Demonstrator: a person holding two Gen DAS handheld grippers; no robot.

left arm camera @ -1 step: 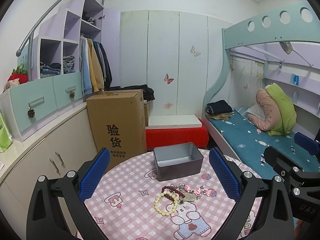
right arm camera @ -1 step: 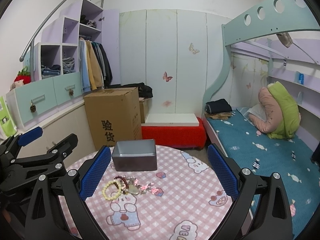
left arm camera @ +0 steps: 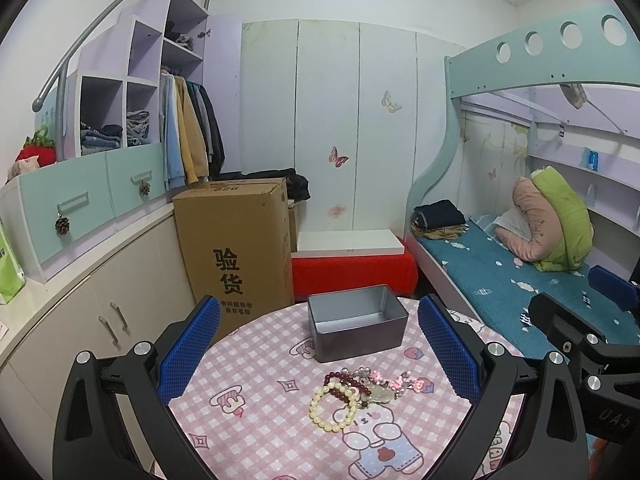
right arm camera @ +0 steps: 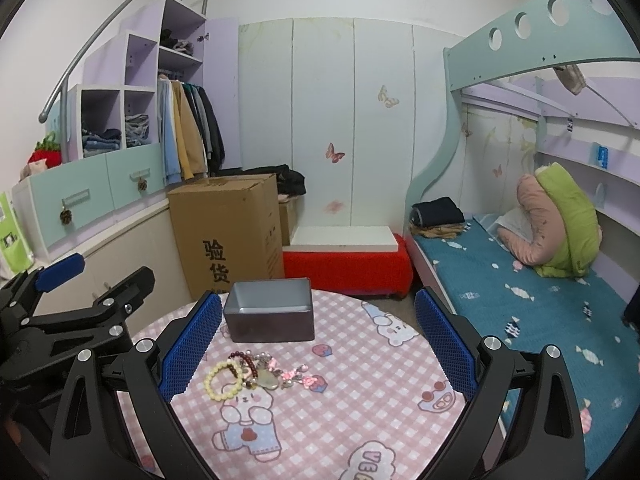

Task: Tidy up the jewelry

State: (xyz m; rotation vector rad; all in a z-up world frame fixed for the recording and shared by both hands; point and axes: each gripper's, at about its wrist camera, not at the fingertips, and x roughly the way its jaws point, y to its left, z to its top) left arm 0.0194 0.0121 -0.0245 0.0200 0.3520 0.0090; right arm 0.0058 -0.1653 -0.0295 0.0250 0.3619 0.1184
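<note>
1. Though the earlier pictures are smaller, nothing differs from them: both grippers, the tin and the jewelry sit where they did.
2. The left gripper (left arm camera: 318,356) hangs above the near edge of the round table (left arm camera: 248,416), its jaws spread wide and holding nothing; the blue pads (left arm camera: 188,352) stand well apart, one on each side of the jewelry.
3. The right gripper (right arm camera: 316,350) also has its jaws wide apart and empty, and it hovers over the same table (right arm camera: 360,400); in the left view its black frame shows at the right edge.
4. The jewelry lies in a small heap on the pink checked cloth, in front of the tin and apart from it.
5. A cream bead bracelet (left arm camera: 334,408) lies nearest the camera, seen also in the right view (right arm camera: 224,374).
6. A dark red bead bracelet (left arm camera: 346,384) overlaps it on the far side (right arm camera: 244,362).
7. Silvery and pink charms (left arm camera: 390,384) trail off to the right of the beads (right arm camera: 288,374); their exact kind is too small to tell.
8. The grey tin (left arm camera: 356,328) stands open and upright toward the far edge of the table (right arm camera: 270,316); in the left view its inside looks bare.
9. Behind the table stand a cardboard box (left arm camera: 236,248) and a bunk bed (left arm camera: 520,264).
</note>
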